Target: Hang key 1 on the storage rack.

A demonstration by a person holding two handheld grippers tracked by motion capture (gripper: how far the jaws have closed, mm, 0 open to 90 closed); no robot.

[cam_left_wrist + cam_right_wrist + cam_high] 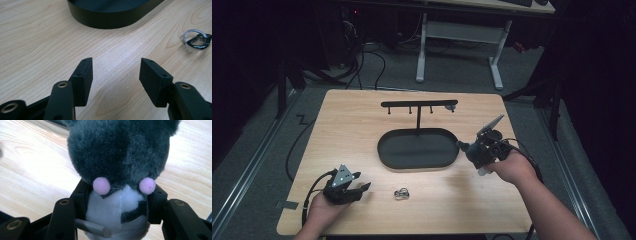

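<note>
In the high view, a small plush toy [472, 151] is held off the desk [362, 125] by the right claw [468, 150] near the right edge, beside the black oval tray [384, 150]. In the left gripper view, the left claw [116, 75] is seen wide open and empty (a key ring [197, 41] lies nearby). In the right gripper view, the jaws are pressed into the toy's white belly, so it is judged light, soft and squashy, best gripped at the body.

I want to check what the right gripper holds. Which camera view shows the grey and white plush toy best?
The right gripper view: the grey and white plush toy is close there, with pink cheeks, pressed between the jaws of the right gripper. The high view gives a small dark lump. The left gripper view has the table and keyring.
</note>
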